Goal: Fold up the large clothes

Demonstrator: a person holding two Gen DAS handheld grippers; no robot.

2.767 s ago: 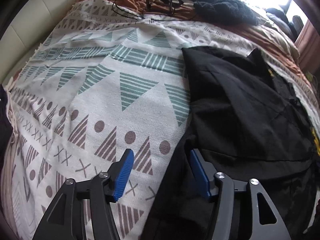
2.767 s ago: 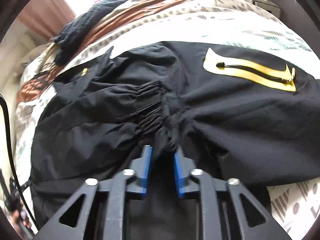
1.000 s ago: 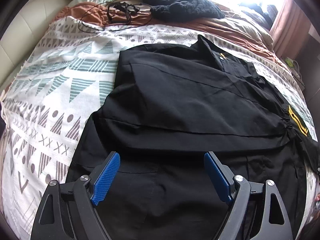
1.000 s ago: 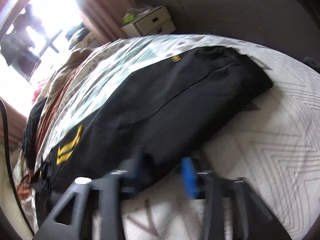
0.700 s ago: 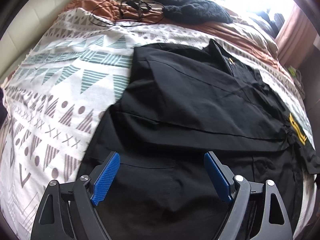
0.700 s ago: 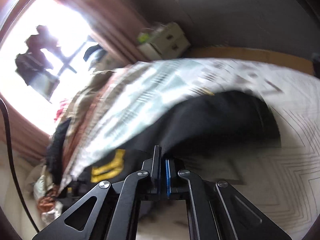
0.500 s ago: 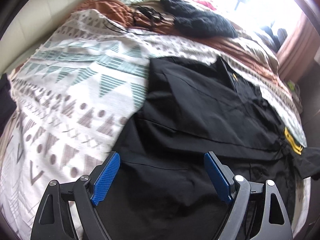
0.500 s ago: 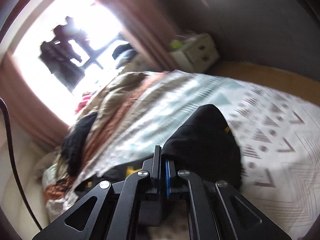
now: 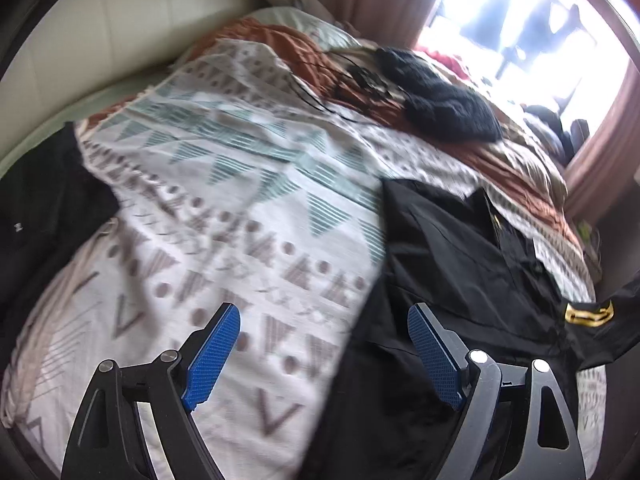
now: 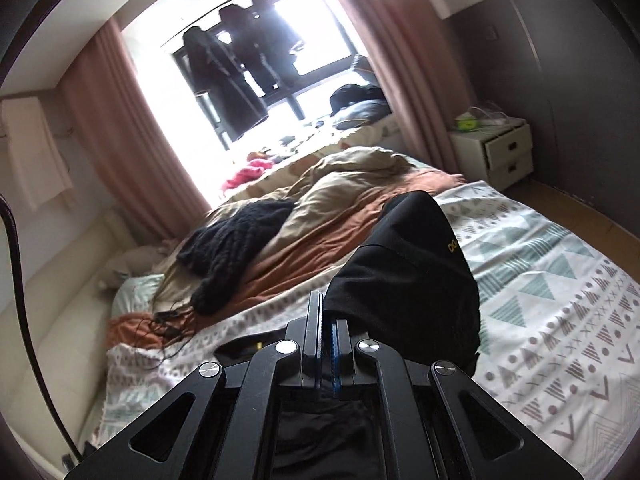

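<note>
A large black garment [image 9: 452, 280] with yellow trim lies on the patterned bedspread [image 9: 240, 208], on the right of the left wrist view. Above its left edge hangs my left gripper [image 9: 324, 352], open, with nothing between its blue pads. My right gripper [image 10: 327, 344] is shut on a fold of the black garment [image 10: 412, 288], which is lifted off the bed and hangs bunched to the right of the fingers. The raised part with the yellow patch [image 9: 588, 314] shows at the right edge of the left wrist view.
A black knitted garment [image 10: 236, 244] and a thin black cable [image 9: 360, 80] lie on the brown and beige bedding [image 10: 340, 216] toward the window. A white nightstand [image 10: 496, 148] stands at the far right corner. A cream padded headboard [image 9: 120, 32] runs along the bed's left side.
My right gripper has shut on the garment's end and risen, lifting the fabric off the bed. My left gripper has moved left to the garment's edge, still open.
</note>
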